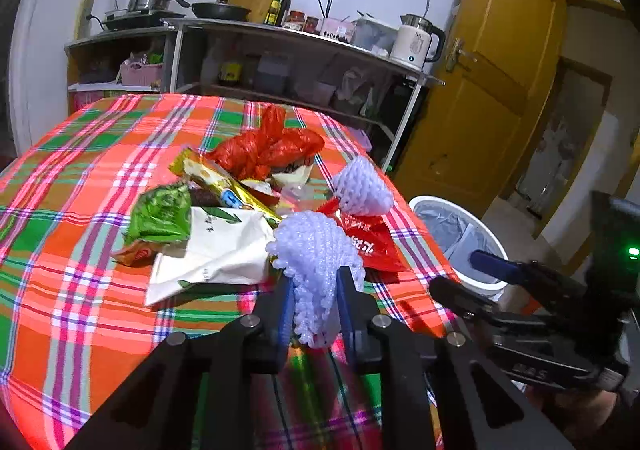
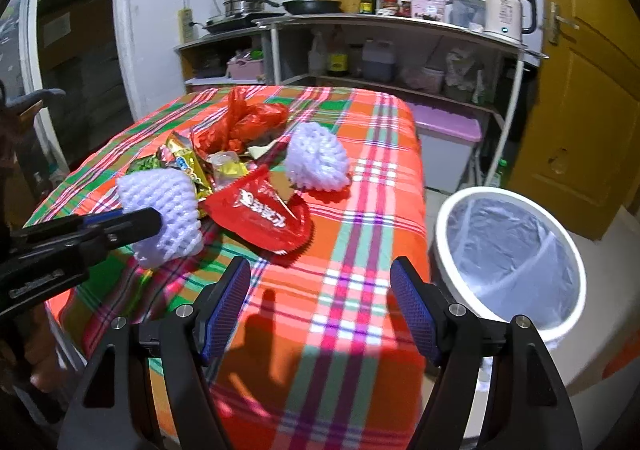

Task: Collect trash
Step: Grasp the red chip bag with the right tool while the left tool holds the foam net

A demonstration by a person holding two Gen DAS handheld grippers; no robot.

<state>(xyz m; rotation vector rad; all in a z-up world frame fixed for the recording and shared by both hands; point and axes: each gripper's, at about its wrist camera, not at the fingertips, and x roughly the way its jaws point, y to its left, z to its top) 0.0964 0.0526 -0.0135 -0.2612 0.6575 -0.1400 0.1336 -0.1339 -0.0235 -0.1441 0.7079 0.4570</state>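
left hand-held gripper (image 1: 316,286) clamped, right hand-held gripper (image 2: 320,306) spread wide.

Bin (image 1: 448,218) partly hidden by table edge, green wrapper (image 1: 162,214) blurred, shelf (image 2: 384,62) items indistinct

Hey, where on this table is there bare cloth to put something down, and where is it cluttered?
Bare cloth lies along the table's near edge in front of the open right gripper, and on the strip between the far foam net and the edge by the bin. The wrapper pile crowds the middle, where the left gripper pinches the near foam net.
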